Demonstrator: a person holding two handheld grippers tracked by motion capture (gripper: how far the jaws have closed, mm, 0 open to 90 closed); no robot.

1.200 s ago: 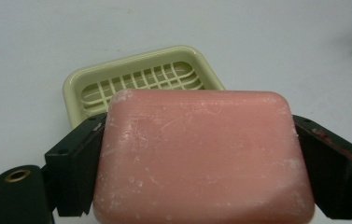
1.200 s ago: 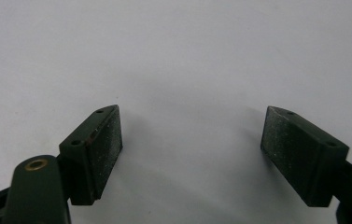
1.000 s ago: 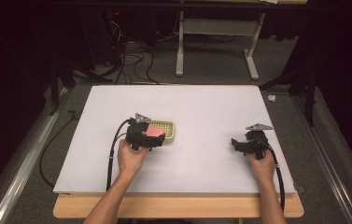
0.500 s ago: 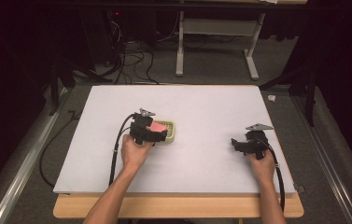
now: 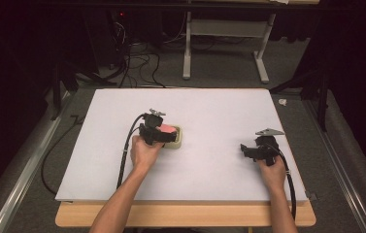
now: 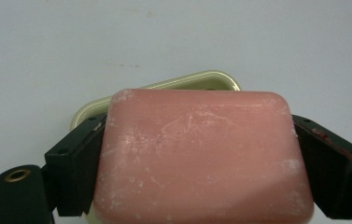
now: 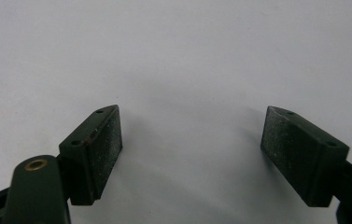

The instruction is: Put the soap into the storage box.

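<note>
Left gripper view: the left gripper [image 6: 201, 158] has the pink soap bar [image 6: 201, 158] clamped, both pads flat against its short ends.
Long axis: the bar runs jaw to jaw, from 9 to 3 o'clock, broad face up.
Soap dish: the pale green soap dish [image 6: 192, 84] peeks out from under the bar at 12 o'clock, just beyond and beneath it; whether bar and dish touch I can't tell.
High view: the left gripper [image 5: 163, 133] sits right over the soap dish [image 5: 180, 141], near the middle of the white table [image 5: 219, 107].
Right gripper: the right gripper [image 7: 190, 154] is parked wide apart on nothing, well off at 3 o'clock from the dish.
Nearer hand: the left, by far.
Next move: probably straight down into the dish, long axis matched to it.
</note>
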